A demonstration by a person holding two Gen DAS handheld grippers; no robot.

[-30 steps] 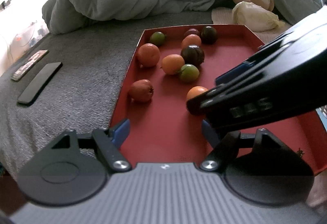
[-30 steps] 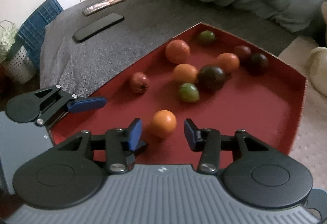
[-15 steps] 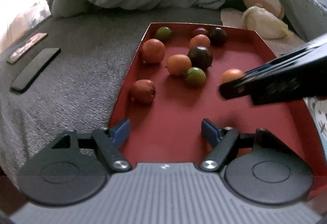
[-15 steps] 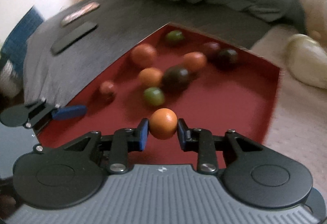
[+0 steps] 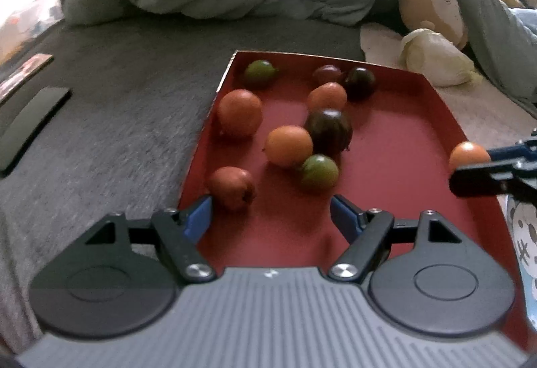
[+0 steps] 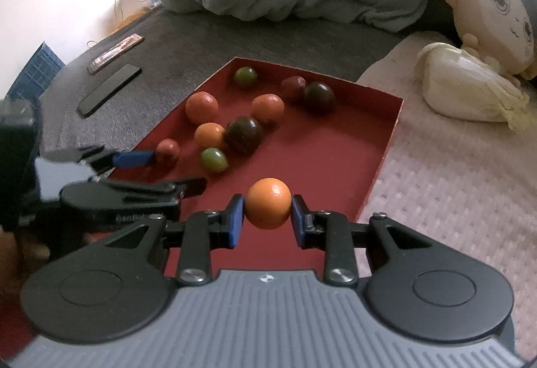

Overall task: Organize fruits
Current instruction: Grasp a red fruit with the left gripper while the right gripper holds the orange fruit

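Lifted off the tray floor since a second ago, the orange (image 6: 268,203) now sits clamped between the blue pads of the right gripper (image 6: 267,217), above the near right part of the red tray (image 6: 335,159) and close to its right wall; in the left wrist view the same orange (image 5: 469,155) shows at the tray's (image 5: 402,139) right edge. Beyond that wall lies a pale knitted blanket (image 6: 453,186).

Left gripper (image 5: 270,212) hangs over the near left corner with its fingers apart and nothing between them, one blue pad (image 5: 198,217) just beside a reddish fruit (image 5: 231,187) by the left wall.

Eight more fruits cluster in the far left half of the tray: two green ones (image 6: 213,159), dark ones (image 6: 243,134) and orange-red ones (image 6: 201,106). The tray's right half is bare red floor. A grey bedspread (image 5: 117,119) with a black phone (image 5: 30,124) borders the left wall; a stuffed toy (image 6: 486,15) lies well beyond the far right corner.
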